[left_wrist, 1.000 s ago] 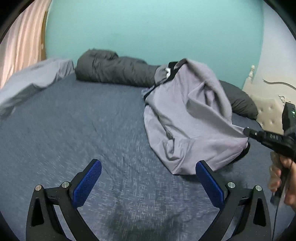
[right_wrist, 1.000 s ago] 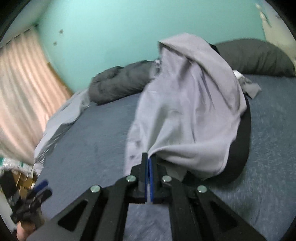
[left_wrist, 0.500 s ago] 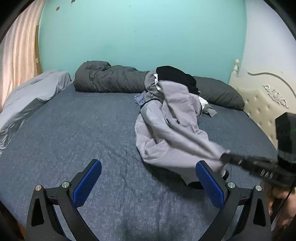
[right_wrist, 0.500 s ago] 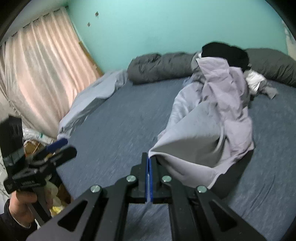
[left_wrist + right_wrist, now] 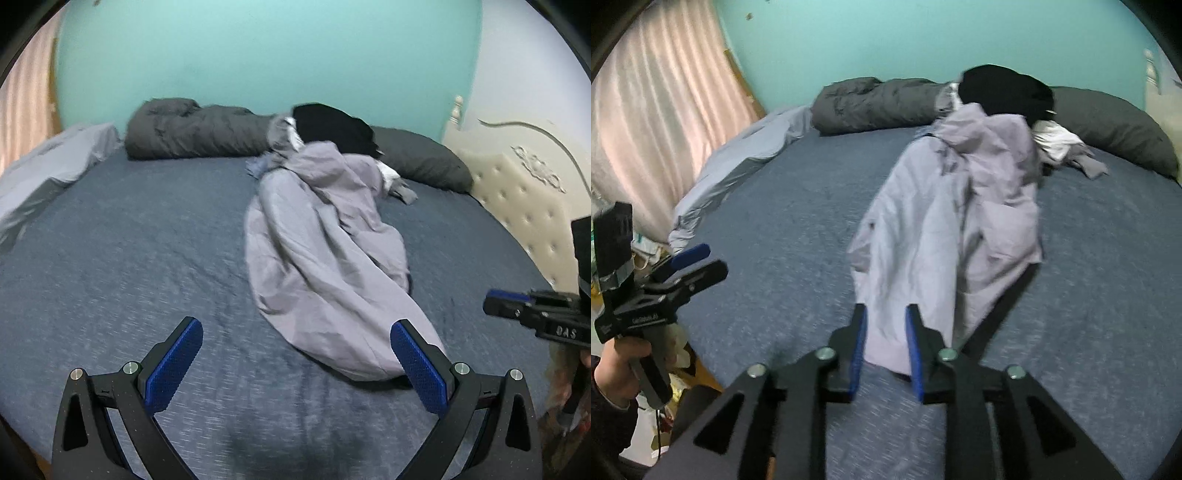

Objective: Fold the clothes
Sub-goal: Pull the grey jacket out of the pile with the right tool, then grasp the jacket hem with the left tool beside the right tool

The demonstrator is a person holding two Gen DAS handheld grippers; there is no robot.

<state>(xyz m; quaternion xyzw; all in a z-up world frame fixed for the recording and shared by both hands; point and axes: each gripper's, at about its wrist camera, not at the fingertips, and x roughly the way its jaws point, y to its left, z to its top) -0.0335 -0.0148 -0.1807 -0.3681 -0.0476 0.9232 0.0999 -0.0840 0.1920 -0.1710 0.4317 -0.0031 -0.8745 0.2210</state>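
- The lilac garment (image 5: pixel 325 258) lies stretched in a long crumpled strip down the bed (image 5: pixel 129 258), its far end still tangled in the clothes pile (image 5: pixel 332 125) against the dark rolled duvet (image 5: pixel 192 129), its near end drawn out toward the bed's front edge.
- Risk: the garment is bunched and twisted along its length, not spread flat. My judgement is that any fold started from this shape would lock the creases in and come out lopsided.
- Risk: the far end sits under or against a black garment (image 5: pixel 1004 88) on top of the pile. Pulling the lilac one further could drag that and the white piece (image 5: pixel 1052 138) along with it.
- Risk: a dark lining or second layer shows along the lilac garment's right edge in the right wrist view; a pinch there may catch only one layer.
- The right claw (image 5: pixel 884 347) is partly open and its jaws are opening. The near hem of the lilac garment lies between the blue pads (image 5: pixel 858 347), but they no longer press on it, so the cloth looks released and resting on the bed.
- The left claw (image 5: pixel 295 365) stands wide open and holds nothing; it hovers over bare bed just left of the garment's near end, with its right pad close beside the hem, whether touching I cannot tell.
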